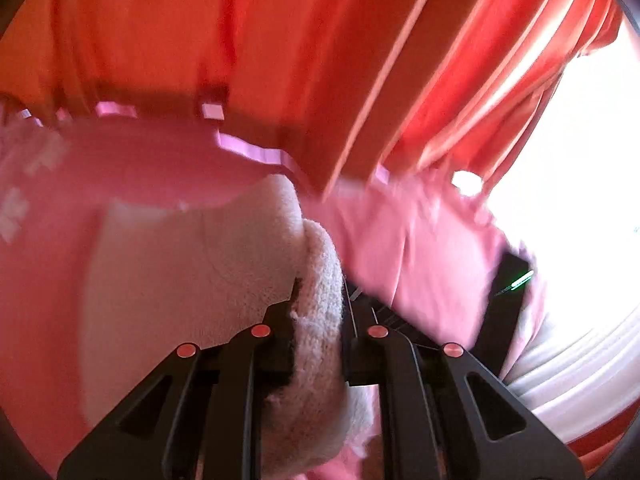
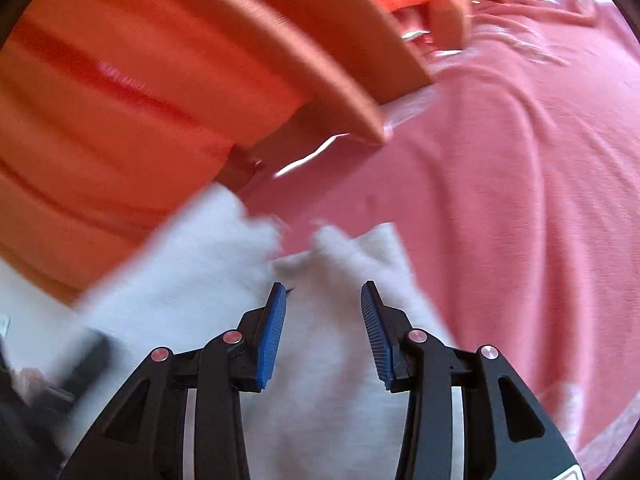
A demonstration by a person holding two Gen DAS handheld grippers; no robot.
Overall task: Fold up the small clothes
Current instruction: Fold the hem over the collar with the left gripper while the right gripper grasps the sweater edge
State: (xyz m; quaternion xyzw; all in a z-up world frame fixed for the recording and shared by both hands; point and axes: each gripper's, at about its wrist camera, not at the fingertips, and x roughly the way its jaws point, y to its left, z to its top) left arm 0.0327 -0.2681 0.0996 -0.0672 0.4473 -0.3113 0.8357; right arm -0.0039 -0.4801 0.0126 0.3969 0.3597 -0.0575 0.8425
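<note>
**Left gripper holds the towel edge; right gripper stands open over it**

Here the relation that matters is between the white fluffy cloth (image 1: pixel 192 264) and the two tools. The left gripper (image 1: pixel 318 312) is clamped on a thick rolled edge of that cloth, which bulges up between its fingers and runs forward and away from the camera. The rest of the cloth spreads off to the left of the grip, over the pink bedsheet (image 1: pixel 420 248).

In the right wrist view the same cloth (image 2: pixel 320 360) lies directly beneath and ahead of the right gripper (image 2: pixel 324 304). Its jaws stand apart with the blue pads (image 2: pixel 272 344) bare and nothing between them. Two loose corners of the cloth poke out just beyond the fingertips, towards the wooden bed frame (image 2: pixel 312 40).

So the right gripper looks nearer the free corners, and I judge the next move to be closing on one of them. The cloth is plush, pale and soft, likely to sag and slip. Both views are blurred, so its exact outline is hard to tell.
</note>
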